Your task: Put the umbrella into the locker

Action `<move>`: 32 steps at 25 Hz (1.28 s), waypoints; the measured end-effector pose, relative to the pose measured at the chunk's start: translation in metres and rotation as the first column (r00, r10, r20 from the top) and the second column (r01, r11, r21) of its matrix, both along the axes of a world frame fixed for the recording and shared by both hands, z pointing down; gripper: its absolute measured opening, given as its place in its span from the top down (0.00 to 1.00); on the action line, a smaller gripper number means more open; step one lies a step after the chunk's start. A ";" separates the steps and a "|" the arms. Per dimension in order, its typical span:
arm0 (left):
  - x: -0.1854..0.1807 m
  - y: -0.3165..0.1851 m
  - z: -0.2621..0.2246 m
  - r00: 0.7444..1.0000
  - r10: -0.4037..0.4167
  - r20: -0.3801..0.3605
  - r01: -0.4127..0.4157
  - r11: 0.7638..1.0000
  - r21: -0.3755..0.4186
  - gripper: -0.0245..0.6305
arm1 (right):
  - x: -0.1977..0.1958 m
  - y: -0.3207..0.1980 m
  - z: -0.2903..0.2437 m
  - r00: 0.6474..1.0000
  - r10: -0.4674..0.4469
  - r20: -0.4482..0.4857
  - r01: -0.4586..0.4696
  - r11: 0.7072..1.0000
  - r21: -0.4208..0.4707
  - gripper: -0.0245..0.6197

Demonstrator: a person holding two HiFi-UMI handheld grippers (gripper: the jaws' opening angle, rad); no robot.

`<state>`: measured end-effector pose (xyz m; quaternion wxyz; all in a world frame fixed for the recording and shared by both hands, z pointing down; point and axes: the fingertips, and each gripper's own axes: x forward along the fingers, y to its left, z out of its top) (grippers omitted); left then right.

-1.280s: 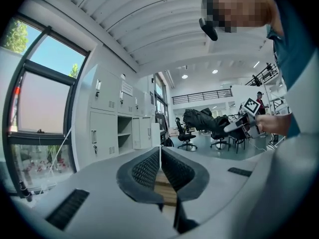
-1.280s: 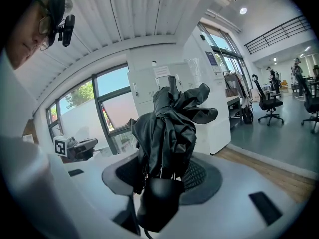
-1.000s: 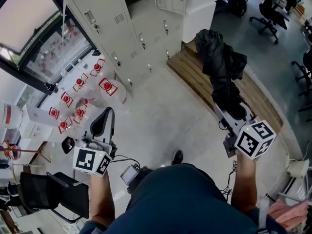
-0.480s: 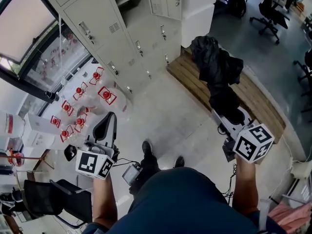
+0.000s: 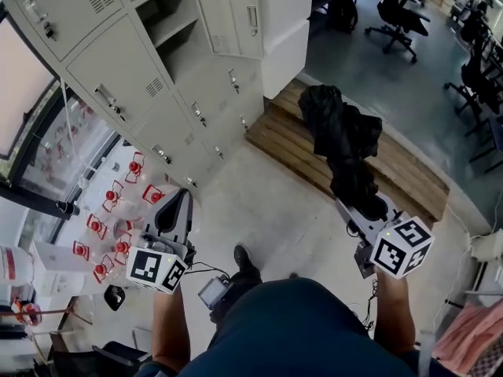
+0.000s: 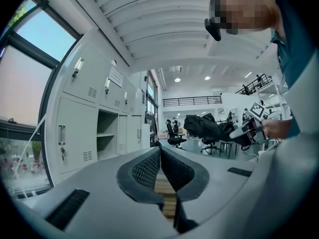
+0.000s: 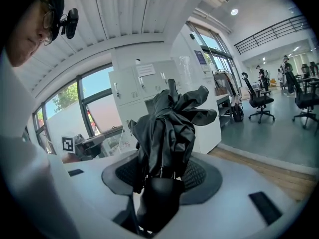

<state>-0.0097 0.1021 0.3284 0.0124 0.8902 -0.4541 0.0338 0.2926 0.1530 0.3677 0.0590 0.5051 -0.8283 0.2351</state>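
Note:
A folded black umbrella [image 5: 343, 144] sticks forward out of my right gripper [image 5: 366, 203], which is shut on its handle end; in the right gripper view the umbrella [image 7: 167, 133] rises between the ribbed pads. My left gripper [image 5: 178, 210] is shut with nothing in it, its pads pressed together [image 6: 160, 171]. The grey locker bank [image 5: 134, 77] stands ahead to the left, with one open compartment [image 5: 174, 23] holding a shelf. The same open locker [image 6: 108, 141] shows at the left of the left gripper view. The umbrella tip hangs over a wooden bench.
A wooden slatted bench [image 5: 409, 175] runs along the right. Red-and-white floor markers [image 5: 118, 210] lie below the lockers at left. Office chairs [image 5: 397, 18] stand far behind. The person's shoe [image 5: 242, 258] is on the pale floor between the grippers.
The view has swung up and toward the lockers, bringing the open compartment into sight. Both grippers moved forward with the person's step; the umbrella stays held in the right gripper.

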 end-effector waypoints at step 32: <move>-0.116 -0.223 0.001 0.987 0.154 -0.037 -0.153 0.988 0.036 0.93 | -0.120 -0.174 -0.015 0.987 0.152 0.046 -0.153 0.988 0.015 0.63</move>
